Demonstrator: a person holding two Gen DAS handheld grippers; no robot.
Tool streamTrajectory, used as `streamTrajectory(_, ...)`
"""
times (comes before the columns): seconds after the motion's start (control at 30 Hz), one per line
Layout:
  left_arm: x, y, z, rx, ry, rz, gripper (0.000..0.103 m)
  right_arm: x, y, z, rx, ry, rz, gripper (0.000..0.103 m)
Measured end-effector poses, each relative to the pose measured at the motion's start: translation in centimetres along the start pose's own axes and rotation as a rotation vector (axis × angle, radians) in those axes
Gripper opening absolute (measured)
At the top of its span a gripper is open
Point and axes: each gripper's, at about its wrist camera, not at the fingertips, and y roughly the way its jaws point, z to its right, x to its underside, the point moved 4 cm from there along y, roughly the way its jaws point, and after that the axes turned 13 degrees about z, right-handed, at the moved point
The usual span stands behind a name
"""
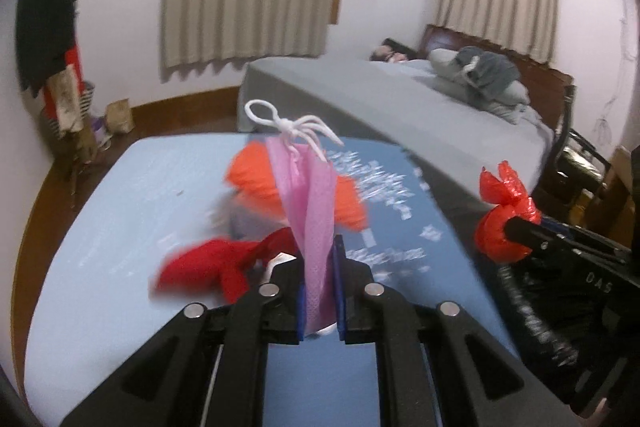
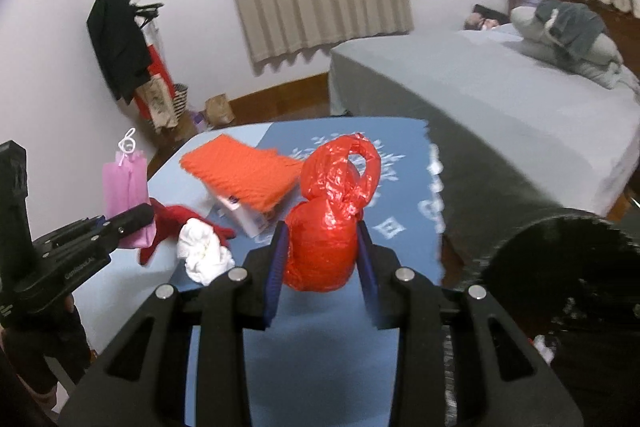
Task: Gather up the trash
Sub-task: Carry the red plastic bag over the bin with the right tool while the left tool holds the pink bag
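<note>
Left tool (image 1: 320,291) clenched on pink mesh bag (image 1: 316,211), held upright above the blue desk (image 1: 120,227). Right tool (image 2: 324,267) grasping knotted red plastic bag (image 2: 332,227), at 3 o'clock from the pink one; orange cloth (image 2: 240,171) lying on desk at 11 o'clock.

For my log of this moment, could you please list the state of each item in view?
Left tool: shut on pink bag.
Pink bag: tied, held up.
Right tool: shut on red bag.
Red bag: knotted, held up.
Orange cloth: draped over box.
White tissue: crumpled, on table.
Trash bin: open.
</note>
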Motion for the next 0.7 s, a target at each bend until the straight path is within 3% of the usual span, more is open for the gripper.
streamTrajectory(0.33,-1.2,1.5,8.9,0.173,0.061,0.017,0.011,-0.9,-5.5,6.5,0.142,0.043,0.065,0.032)
streamTrajectory(0.7,-1.1,3.3,18.4,0.349,0.114,0.015,0.011,0.9,-10.8,13.5,0.338,0.102,0.087,0.033)
